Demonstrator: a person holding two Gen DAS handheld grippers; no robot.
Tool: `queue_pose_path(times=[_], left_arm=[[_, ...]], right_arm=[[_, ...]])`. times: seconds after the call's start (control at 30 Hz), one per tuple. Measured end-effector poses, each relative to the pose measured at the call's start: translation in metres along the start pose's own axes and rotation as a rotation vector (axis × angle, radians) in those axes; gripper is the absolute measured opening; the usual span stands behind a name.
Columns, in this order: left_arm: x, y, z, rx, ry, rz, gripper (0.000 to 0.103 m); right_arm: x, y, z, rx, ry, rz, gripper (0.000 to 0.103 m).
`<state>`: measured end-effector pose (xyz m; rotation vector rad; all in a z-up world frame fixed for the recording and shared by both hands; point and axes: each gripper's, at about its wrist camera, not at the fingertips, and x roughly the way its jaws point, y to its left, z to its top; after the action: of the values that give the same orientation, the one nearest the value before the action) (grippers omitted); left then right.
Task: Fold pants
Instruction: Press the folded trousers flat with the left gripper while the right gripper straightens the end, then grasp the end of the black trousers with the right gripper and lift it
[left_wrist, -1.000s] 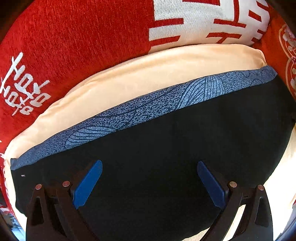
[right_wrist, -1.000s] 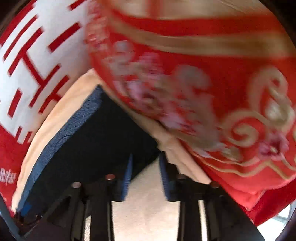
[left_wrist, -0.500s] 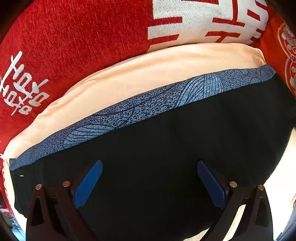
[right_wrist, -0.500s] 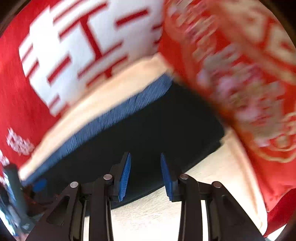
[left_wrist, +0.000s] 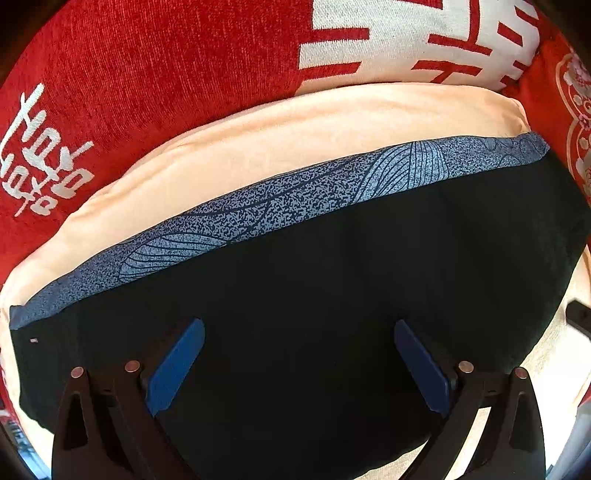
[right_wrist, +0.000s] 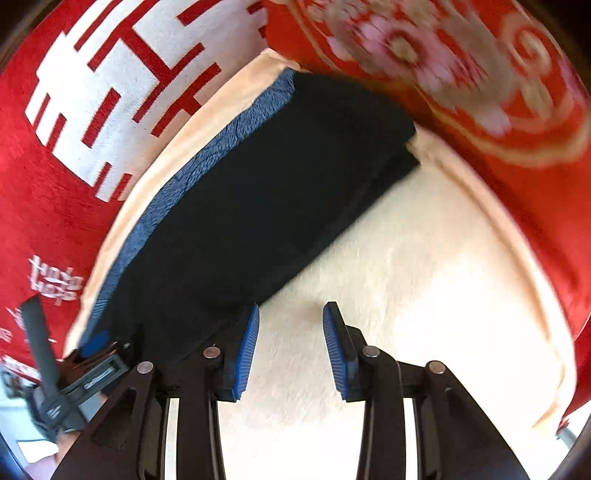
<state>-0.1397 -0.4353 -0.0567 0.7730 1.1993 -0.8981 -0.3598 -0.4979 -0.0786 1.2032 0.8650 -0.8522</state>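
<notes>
Folded black pants (left_wrist: 332, 295) on cream cushion (right_wrist: 406, 258); left claw (left_wrist: 295, 365) spread wide above them, right claw (right_wrist: 291, 347) parted, empty, beside them.

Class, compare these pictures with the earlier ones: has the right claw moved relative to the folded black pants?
Yes. The right claw has slid off the black pants, which lay ahead of it, onto the cream cushion beside their edge, its jaws just opening, empty.

Bare cream fabric seat (right_wrist: 424, 258) right of folded black pants (right_wrist: 266, 192) is open. Red embroidered cushion (right_wrist: 498, 110) blocks far right; red-and-white woven pillow (left_wrist: 184, 74) blocks far side.
</notes>
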Motion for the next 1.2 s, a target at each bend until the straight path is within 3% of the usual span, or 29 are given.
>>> queue_pose_path(times=[0.17, 0.67, 1.0, 1.2], left_arm=[[-0.001, 0.001, 0.002, -0.036, 0.033, -0.001, 0.103], [0.003, -0.003, 0.006, -0.038, 0.03, 0.017, 0.103], [-0.005, -0.002, 0.017, -0.072, 0.025, -0.008, 0.103], [0.003, -0.025, 0.017, -0.022, 0.03, -0.011, 0.103]], right_arm=[[0.0, -0.015, -0.008, 0.108, 0.028, 0.139, 0.05], [0.003, -0.057, 0.009, 0.339, -0.051, 0.36, 0.05], [-0.007, -0.065, 0.008, 0.358, -0.089, 0.405, 0.05], [-0.003, -0.081, 0.022, 0.398, -0.123, 0.476, 0.051]])
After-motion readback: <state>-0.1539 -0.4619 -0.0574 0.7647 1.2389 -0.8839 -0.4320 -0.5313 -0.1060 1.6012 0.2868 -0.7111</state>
